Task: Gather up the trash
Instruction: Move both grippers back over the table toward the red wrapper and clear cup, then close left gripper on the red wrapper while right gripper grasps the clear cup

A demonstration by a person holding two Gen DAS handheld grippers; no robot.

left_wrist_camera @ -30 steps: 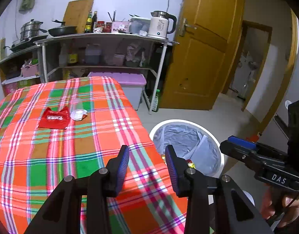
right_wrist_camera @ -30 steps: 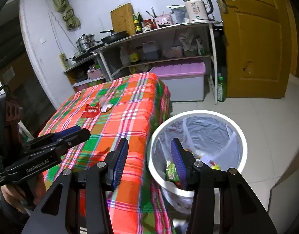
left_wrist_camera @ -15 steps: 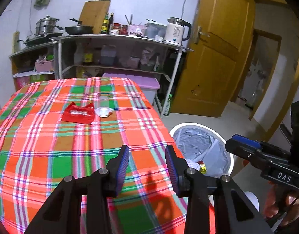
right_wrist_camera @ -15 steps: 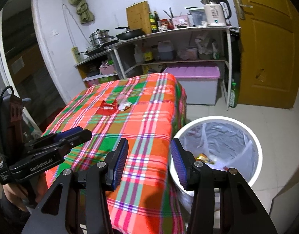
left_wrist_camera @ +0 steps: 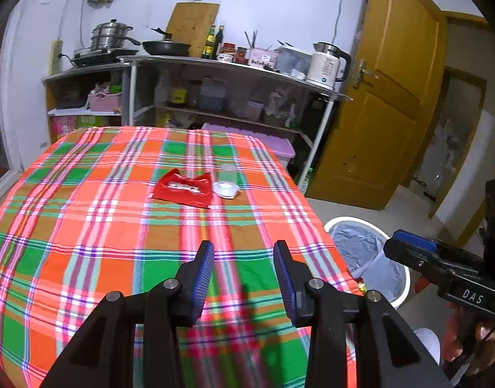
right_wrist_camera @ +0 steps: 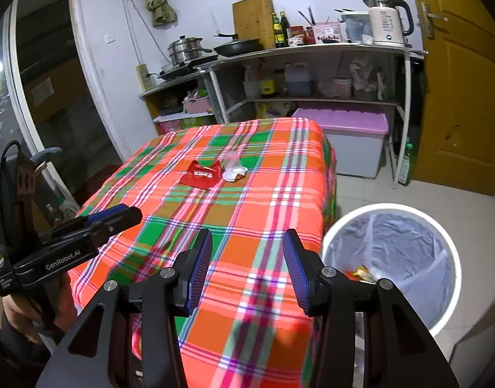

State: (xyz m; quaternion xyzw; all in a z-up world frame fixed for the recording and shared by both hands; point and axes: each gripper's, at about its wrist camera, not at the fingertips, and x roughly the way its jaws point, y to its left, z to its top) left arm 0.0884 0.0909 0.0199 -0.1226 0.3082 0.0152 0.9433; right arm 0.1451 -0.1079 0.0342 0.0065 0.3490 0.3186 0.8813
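A red snack wrapper (left_wrist_camera: 183, 189) (right_wrist_camera: 200, 174) lies flat on the plaid tablecloth (left_wrist_camera: 86, 242) (right_wrist_camera: 267, 194), past the middle. Touching its right side is a clear plastic cup (left_wrist_camera: 228, 181) (right_wrist_camera: 233, 168), tipped over. My left gripper (left_wrist_camera: 244, 274) hovers over the near part of the table, open and empty, well short of both items. My right gripper (right_wrist_camera: 247, 258) is open and empty too, above the table's near right corner. Each shows in the other's view: the right gripper (left_wrist_camera: 397, 245) over the bin, the left gripper (right_wrist_camera: 128, 216) at the table's left side.
A white bin (left_wrist_camera: 351, 219) (right_wrist_camera: 389, 207) with a grey liner and some trash inside stands on the floor right of the table. Behind the table are a metal shelf rack (right_wrist_camera: 312, 51) with kitchenware, a purple-lidded box (right_wrist_camera: 341, 119) and a wooden door (left_wrist_camera: 386, 113).
Both grippers have swung left, away from the bin and over the table. The wrapper and cup now sit nearer the middle of both views. Jaws unchanged.
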